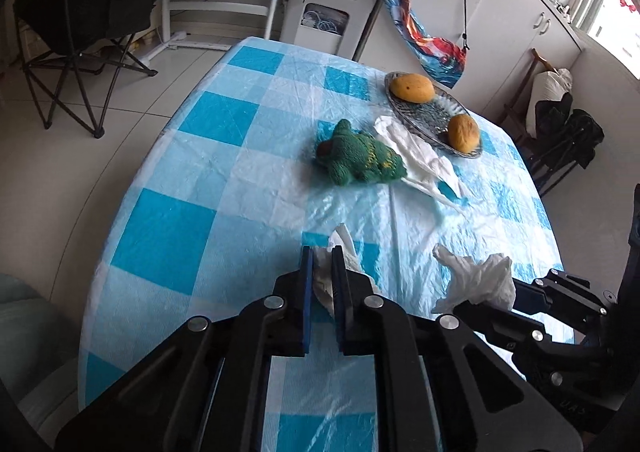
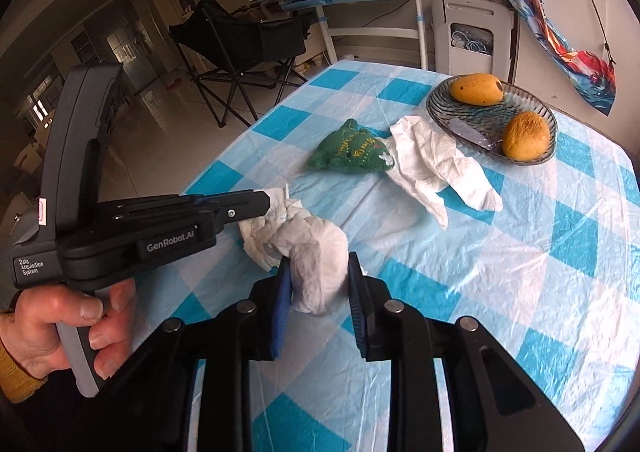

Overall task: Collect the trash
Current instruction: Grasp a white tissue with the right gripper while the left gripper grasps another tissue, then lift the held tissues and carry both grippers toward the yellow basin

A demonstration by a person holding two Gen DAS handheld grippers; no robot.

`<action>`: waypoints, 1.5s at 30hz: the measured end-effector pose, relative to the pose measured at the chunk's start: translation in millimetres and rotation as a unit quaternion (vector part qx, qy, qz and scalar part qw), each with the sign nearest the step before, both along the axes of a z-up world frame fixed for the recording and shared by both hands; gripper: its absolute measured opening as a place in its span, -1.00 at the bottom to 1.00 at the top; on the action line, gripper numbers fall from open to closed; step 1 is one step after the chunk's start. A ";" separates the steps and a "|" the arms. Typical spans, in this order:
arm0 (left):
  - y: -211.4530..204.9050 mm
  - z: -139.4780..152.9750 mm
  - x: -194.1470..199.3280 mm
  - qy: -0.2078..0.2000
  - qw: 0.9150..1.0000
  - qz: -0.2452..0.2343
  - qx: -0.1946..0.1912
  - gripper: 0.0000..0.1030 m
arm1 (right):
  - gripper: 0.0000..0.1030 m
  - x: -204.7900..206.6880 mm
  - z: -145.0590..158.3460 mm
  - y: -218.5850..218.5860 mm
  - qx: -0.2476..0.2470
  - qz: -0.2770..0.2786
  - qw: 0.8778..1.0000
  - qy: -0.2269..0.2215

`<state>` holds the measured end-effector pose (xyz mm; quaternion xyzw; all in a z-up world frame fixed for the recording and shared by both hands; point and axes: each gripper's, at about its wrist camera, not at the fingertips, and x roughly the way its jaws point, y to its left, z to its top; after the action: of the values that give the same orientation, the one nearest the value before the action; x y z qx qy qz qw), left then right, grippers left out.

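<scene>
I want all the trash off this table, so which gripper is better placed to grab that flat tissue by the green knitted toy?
Neither is free: the left gripper and the right gripper each clamp a wad. Once emptied, probably right; the flat tissue lies on its side.

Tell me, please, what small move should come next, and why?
Probably lift both wads off the table together. The left gripper is shut on a tissue and the right gripper on another wad, while a third tissue lies loose by the green toy.

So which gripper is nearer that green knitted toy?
Left, though not by much. The left gripper sits directly below the green knitted toy; the right gripper is farther back and off to the side.
</scene>
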<state>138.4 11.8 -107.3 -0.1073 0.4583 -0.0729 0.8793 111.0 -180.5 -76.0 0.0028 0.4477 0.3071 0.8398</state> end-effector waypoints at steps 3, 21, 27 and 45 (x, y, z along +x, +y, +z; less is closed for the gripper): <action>2.4 5.2 -22.1 -0.003 1.000 -0.011 -0.008 -0.84 | -0.48 -11.6 3.0 -5.5 0.007 -0.004 1.000 0.002; -28.8 -7.7 -80.5 0.003 0.997 -0.048 0.062 0.31 | -0.48 -68.3 7.0 -40.9 0.064 -0.057 0.996 0.017; -52.4 -8.7 -92.0 -0.024 0.988 -0.108 0.106 -0.53 | -0.48 -82.5 8.0 -42.6 0.079 -0.067 0.995 0.014; -32.2 28.1 -164.9 -0.097 0.987 -0.066 0.107 -0.59 | -0.46 -139.3 13.5 -59.2 0.143 -0.101 0.985 -0.013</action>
<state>-26.4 -20.4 -79.2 0.0249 0.3820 -0.0913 0.9193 -28.3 -239.7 -62.5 0.1634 0.3860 0.2818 0.8631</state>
